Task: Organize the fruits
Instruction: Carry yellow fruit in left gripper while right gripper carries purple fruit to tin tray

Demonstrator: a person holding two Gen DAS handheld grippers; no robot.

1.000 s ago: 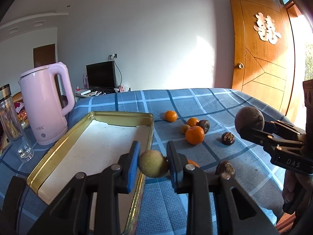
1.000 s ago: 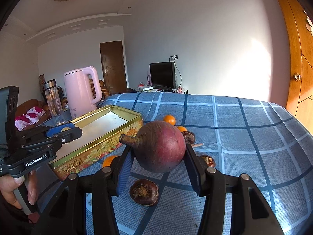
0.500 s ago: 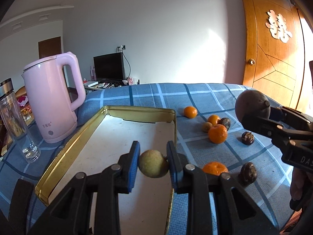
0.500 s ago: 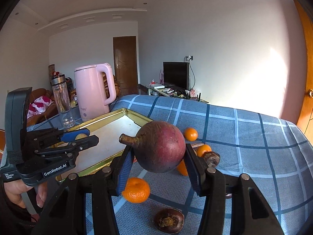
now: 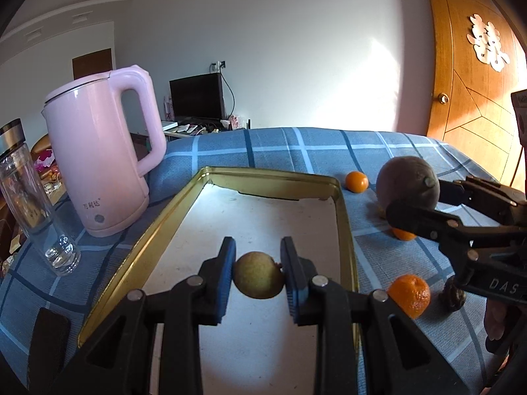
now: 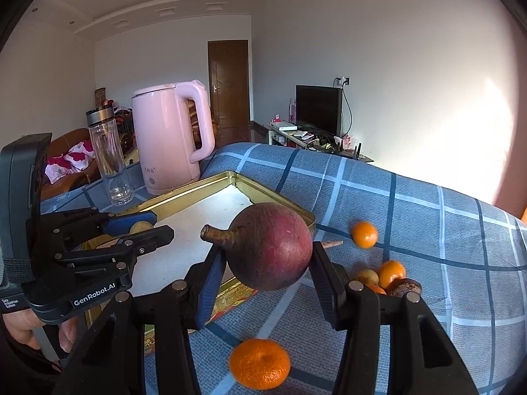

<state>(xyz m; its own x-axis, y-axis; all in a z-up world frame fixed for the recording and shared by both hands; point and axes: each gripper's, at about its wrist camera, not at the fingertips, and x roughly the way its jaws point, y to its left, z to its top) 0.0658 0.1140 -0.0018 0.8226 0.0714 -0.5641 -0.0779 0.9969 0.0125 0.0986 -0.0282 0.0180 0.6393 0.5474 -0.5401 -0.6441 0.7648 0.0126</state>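
My left claw (image 5: 258, 279) grips a yellow-green fruit (image 5: 259, 279) above the gold tray (image 5: 342, 217), poised for release, while my right claw (image 6: 268, 271) clamps a dark red fruit (image 6: 273, 255) beside the tray's rim, oranges (image 6: 259, 368) scattered below.

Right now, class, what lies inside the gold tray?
The gold tray shows only bare white floor; the yellow-green fruit hangs above it. The left gripper covers the near end.
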